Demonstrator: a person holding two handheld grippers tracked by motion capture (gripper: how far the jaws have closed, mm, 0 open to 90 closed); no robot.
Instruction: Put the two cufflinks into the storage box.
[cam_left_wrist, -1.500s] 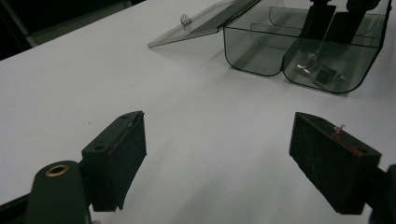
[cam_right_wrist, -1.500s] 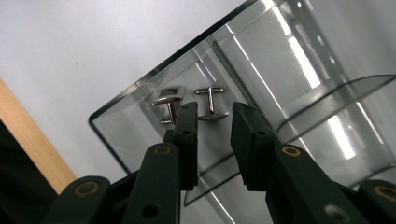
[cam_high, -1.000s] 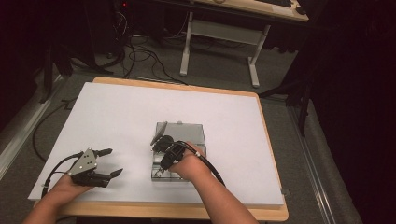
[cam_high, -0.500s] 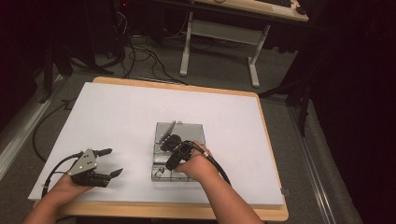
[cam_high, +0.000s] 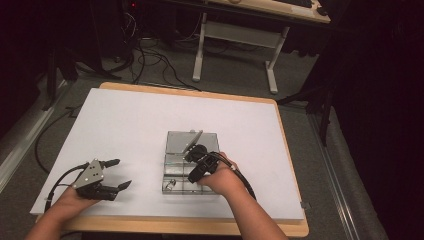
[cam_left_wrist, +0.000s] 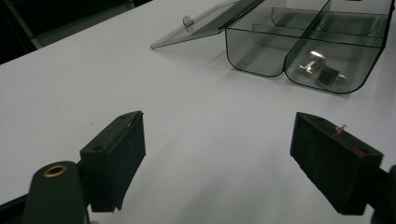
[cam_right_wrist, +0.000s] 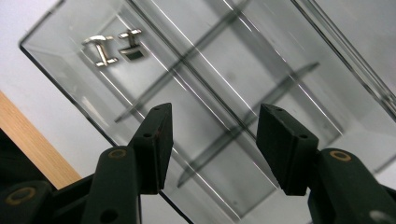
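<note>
A clear plastic compartment box (cam_high: 175, 165) sits near the table's front middle, with its lid (cam_high: 193, 140) hinged open at the back. Two silver cufflinks (cam_high: 171, 184) lie in its front left compartment. They also appear in the left gripper view as cufflinks (cam_left_wrist: 320, 70) and in the right gripper view as cufflinks (cam_right_wrist: 114, 49). My right gripper (cam_high: 194, 162) hovers over the box's right half, open, with nothing between its jaws (cam_right_wrist: 212, 149). My left gripper (cam_high: 122, 173) rests open at the front left, well apart from the box (cam_left_wrist: 254, 60).
The white table sheet (cam_high: 125, 125) has free room to the left, back and right of the box. A wooden edge (cam_high: 200, 227) runs along the front. Cables and a desk frame (cam_high: 272, 70) stand on the floor beyond the table.
My right gripper has drifted to the right across the box, away from the cufflink compartment. The left gripper has stayed put.
</note>
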